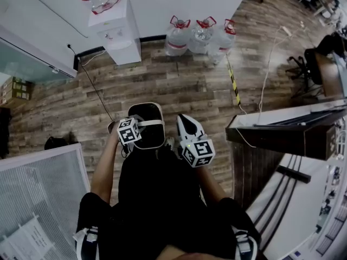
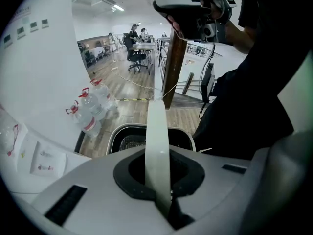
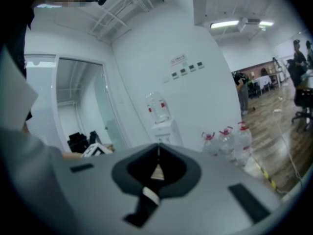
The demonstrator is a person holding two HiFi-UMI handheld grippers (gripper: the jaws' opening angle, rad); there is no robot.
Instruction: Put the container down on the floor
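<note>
A black container point(image 1: 147, 136) with a white rim and a white bail handle point(image 1: 152, 123) hangs over the wooden floor, just in front of the person's legs. My left gripper point(image 1: 141, 125) is shut on that handle. In the left gripper view the handle point(image 2: 157, 131) runs as a white strip between the jaws of the left gripper point(image 2: 158, 153), and the container point(image 2: 128, 140) shows a mesh insert below. My right gripper point(image 1: 184, 120) is held beside the container, to its right, shut and empty. Its jaws meet with nothing between them in the right gripper view point(image 3: 157, 150).
A water dispenser point(image 1: 116, 28) and three large water bottles point(image 1: 199, 34) stand by the far wall. A cable point(image 1: 95, 88) and yellow-black tape point(image 1: 233, 80) lie on the floor. A dark wooden counter point(image 1: 282, 137) is at the right, a white panel point(image 1: 38, 199) at the left.
</note>
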